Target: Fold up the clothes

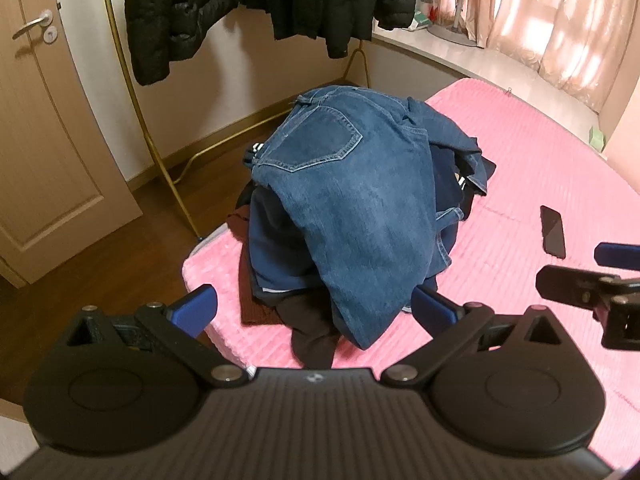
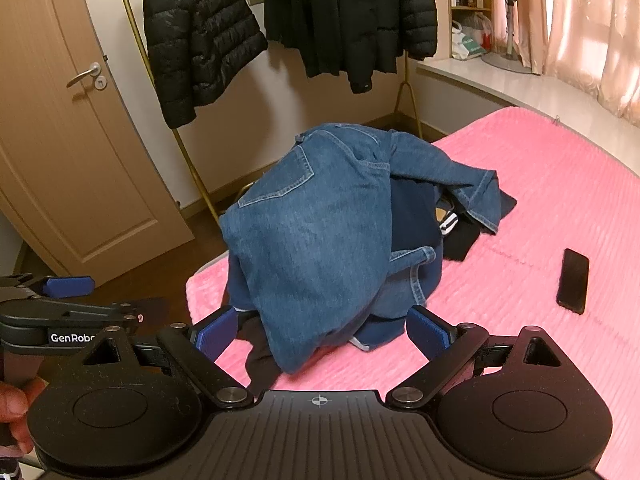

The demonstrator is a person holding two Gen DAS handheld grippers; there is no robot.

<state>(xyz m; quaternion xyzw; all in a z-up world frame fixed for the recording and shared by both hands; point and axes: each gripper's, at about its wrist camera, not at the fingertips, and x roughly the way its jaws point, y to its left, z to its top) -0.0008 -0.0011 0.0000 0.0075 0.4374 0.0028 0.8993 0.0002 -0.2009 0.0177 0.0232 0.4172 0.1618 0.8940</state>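
While the wooden door (image 1: 52, 128) stands shut at the far left, a gold garment rack (image 1: 136, 120) beside it carries black puffer jackets (image 1: 176, 12) hanging above the brown floor. Next comes the pile of clothes (image 1: 344, 216), heaped at the near left corner of the pink bed (image 1: 520, 184): blue jeans (image 1: 352, 184) drape over the top, back pocket up, with dark navy, brown and black garments bunched beneath. The left tool (image 1: 316, 308) hovers just before the pile, its blue fingers (image 1: 198, 304) spread wide and pinching nothing. The right tool (image 2: 320, 328) sits beside it, likewise spread and empty, the jeans' lower edge hanging between its fingers without touching them. Further right, a black phone (image 2: 574, 282) lies flat on the bed, apart from the pile.
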